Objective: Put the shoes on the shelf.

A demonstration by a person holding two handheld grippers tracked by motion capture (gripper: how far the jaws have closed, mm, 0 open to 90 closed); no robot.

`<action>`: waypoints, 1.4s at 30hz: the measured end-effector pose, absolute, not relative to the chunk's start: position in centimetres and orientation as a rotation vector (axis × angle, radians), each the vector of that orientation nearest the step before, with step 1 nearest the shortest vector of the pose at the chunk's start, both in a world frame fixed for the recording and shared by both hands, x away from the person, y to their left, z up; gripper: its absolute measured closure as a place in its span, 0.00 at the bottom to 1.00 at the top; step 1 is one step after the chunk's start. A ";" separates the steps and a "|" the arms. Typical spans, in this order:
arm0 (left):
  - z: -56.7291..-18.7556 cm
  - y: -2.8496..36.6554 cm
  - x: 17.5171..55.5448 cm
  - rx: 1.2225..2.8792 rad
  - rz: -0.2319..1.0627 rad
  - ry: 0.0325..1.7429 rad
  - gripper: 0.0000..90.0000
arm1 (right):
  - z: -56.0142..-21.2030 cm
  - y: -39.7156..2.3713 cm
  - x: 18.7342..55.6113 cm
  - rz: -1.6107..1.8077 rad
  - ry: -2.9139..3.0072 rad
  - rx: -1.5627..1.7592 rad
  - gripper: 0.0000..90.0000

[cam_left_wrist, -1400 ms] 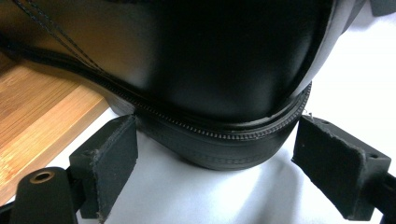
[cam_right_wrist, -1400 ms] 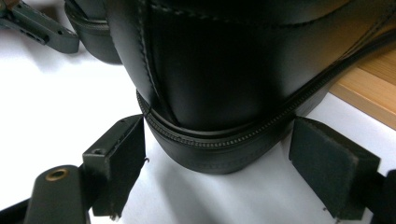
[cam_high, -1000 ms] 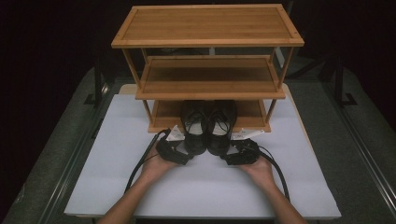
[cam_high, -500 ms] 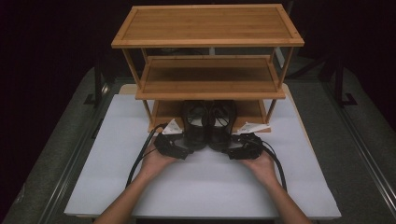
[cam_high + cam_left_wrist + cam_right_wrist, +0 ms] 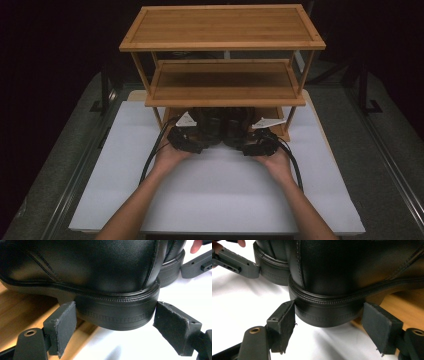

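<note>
High view: three-tier bamboo rack (image 5: 222, 44) stands at the far end of the white mat (image 5: 220, 195). Pair of black shoes (image 5: 222, 125) sits at the rack's bottom tier, heels toward the person, mostly shaded by the middle shelf. Left gripper (image 5: 192, 141) is at the rack's front edge behind the left shoe's heel, held in the left hand (image 5: 167, 157). Right gripper (image 5: 252, 143) mirrors it behind the right shoe, held in the right hand (image 5: 275, 160). Cables loop back from both along the forearms.

Left gripper view: jaws spread wide, one either side of the left shoe's heel (image 5: 117, 312). Left pad looks to be touching or just beside the heel block, can't tell which; right pad has a visible gap. Not clamped. Shoe's forepart is over the rack's wooden base (image 5: 22, 315); the heel overhangs the mat. Second shoe's heel (image 5: 172, 267) just beyond, with the other gripper's jaw beside it.

Right gripper view: same picture mirrored. Jaws wide apart, flanking the right shoe's heel (image 5: 324, 312), neither pad pressing it. Heel over the mat, rack's wood (image 5: 409, 310) under the sole further in.
</note>
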State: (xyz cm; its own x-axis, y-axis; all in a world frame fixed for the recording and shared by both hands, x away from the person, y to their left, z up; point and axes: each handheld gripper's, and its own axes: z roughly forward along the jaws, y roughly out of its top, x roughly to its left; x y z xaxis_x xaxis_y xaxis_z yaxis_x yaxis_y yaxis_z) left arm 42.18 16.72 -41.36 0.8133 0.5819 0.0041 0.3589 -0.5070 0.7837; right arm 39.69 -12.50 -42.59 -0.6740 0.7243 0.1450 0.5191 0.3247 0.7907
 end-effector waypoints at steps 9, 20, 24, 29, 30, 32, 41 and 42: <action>-42.7 16.5 44.4 2.131 0.326 0.758 0.20 | -42.8 -12.0 41.9 1.212 2.328 1.122 0.30; -43.6 16.2 45.9 2.163 0.335 0.774 0.20 | -43.4 -11.5 43.5 1.169 2.317 1.127 0.30; -43.7 16.0 46.0 2.169 0.341 0.781 0.20 | -43.8 -11.6 43.8 1.165 2.318 1.131 0.30; -44.5 15.8 46.3 2.202 0.329 0.784 0.20 | -44.6 -11.6 44.0 1.117 2.350 1.126 0.30; -44.5 15.8 46.3 2.201 0.341 0.793 0.20 | -44.7 -11.6 44.1 1.133 2.341 1.140 0.30; -44.5 15.8 46.3 2.204 0.341 0.787 0.20 | -44.7 -11.5 44.0 1.130 2.340 1.140 0.30; -44.3 16.1 46.2 2.200 0.324 0.795 0.18 | -44.7 -11.8 44.1 1.117 2.344 1.179 0.22; -44.1 16.2 46.2 2.197 0.323 0.794 0.16 | -44.7 -11.8 44.1 1.106 2.343 1.179 0.19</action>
